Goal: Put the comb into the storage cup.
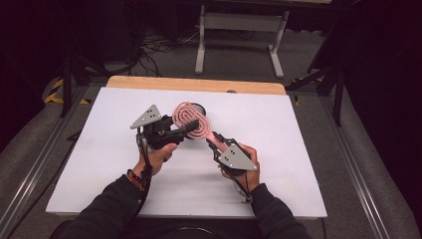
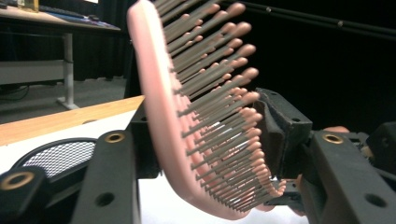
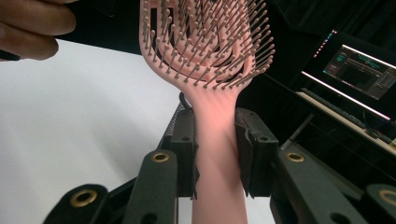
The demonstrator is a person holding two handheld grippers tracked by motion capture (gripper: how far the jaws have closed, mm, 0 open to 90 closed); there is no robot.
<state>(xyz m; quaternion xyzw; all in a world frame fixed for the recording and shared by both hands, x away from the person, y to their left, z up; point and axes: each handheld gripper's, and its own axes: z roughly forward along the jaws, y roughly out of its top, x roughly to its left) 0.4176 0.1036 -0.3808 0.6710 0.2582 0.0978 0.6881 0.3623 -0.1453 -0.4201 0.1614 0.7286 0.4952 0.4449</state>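
High view, pink hairbrush (image 1: 191, 119) lifted off white table (image 1: 278, 149), head clamped by left gripper (image 1: 186, 130); handle gripped by right gripper (image 1: 213, 140), hands angled inward; bare table all around.

Black sleeves, beaded bracelet (image 1: 133, 178), grey triangular plates, brass-ringed black fingers (image 3: 160, 186).
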